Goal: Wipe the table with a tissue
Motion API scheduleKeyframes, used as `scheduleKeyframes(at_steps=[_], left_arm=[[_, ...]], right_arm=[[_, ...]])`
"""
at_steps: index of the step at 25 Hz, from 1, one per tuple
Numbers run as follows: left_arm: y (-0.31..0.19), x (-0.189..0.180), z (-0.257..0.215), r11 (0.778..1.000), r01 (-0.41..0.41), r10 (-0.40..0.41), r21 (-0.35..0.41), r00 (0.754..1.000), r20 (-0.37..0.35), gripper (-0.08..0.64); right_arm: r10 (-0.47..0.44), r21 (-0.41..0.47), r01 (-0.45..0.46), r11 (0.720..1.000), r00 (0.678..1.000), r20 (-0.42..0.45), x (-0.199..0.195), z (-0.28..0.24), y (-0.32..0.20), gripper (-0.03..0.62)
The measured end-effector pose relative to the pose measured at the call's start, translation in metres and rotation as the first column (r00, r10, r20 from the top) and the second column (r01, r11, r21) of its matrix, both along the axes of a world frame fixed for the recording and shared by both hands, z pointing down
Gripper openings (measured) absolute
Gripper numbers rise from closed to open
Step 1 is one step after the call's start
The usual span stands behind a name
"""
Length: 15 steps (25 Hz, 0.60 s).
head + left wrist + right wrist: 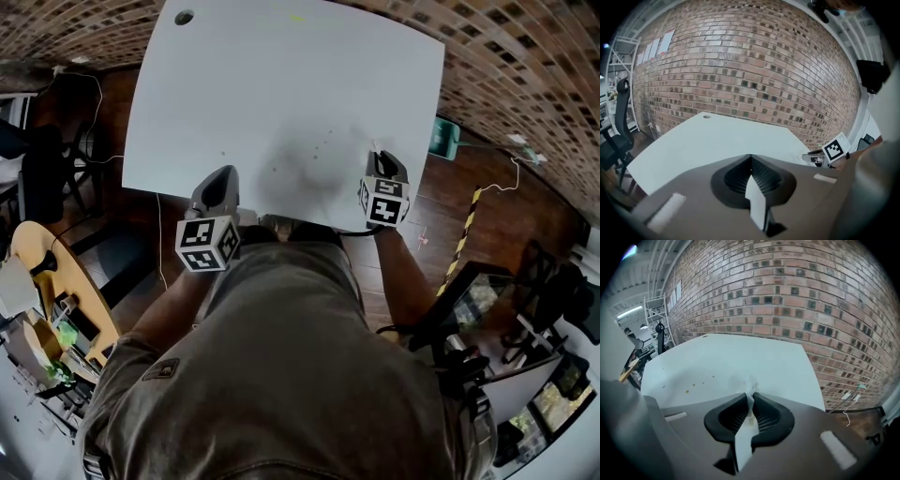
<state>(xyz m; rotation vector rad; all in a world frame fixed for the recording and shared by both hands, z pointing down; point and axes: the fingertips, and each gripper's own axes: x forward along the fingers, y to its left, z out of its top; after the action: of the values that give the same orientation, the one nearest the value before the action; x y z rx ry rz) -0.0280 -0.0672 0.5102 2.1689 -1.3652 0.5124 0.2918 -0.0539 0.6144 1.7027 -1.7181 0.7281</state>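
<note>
The white table (281, 84) fills the upper part of the head view. Several small brown spots (687, 391) dot it near the front edge, left of the right gripper. My right gripper (751, 393) is shut on a white tissue (750, 382), whose crumpled tip pokes out past the jaws just above the tabletop. In the head view the right gripper (382, 157) hangs over the table's near right edge. My left gripper (223, 174) is at the near left edge. Seen in its own view, the left gripper (750, 156) is shut with nothing between the jaws.
A round cable hole (184, 17) sits in the table's far left corner. A brick wall (797, 301) stands behind the table. A black office chair (42, 173) is at the left, a green object (444, 139) on the floor at the right.
</note>
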Motion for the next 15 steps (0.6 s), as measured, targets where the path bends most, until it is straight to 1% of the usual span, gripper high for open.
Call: scheduleKeyframes(at_steps=[4,7,11,15], left_arm=[[0.0,-0.004,-0.002,1.0,0.004,-0.004,0.005,1.0,-0.004,0.002],[-0.003,-0.005,-0.003,1.0,-0.002,0.002,0.014,1.0,-0.011,0.002],[-0.005,-0.004,-0.005,1.0,-0.014,0.014,0.022,0.999,-0.033,0.002],[-0.01,-0.001,-0.006,0.998,-0.049,0.051,0.035,0.997,-0.065,0.002]], right_arm=[[-0.017,-0.004,0.017,1.0,1.0,-0.002,-0.01,0.002,0.0,0.044],[0.005,0.007,-0.005,1.0,1.0,0.005,-0.007,-0.004,-0.002,0.045],[0.027,0.048,-0.027,0.998,1.0,-0.008,-0.002,-0.025,-0.003,0.044],[0.085,0.087,-0.082,0.993,0.996,-0.032,0.01,-0.048,0.003,0.044]])
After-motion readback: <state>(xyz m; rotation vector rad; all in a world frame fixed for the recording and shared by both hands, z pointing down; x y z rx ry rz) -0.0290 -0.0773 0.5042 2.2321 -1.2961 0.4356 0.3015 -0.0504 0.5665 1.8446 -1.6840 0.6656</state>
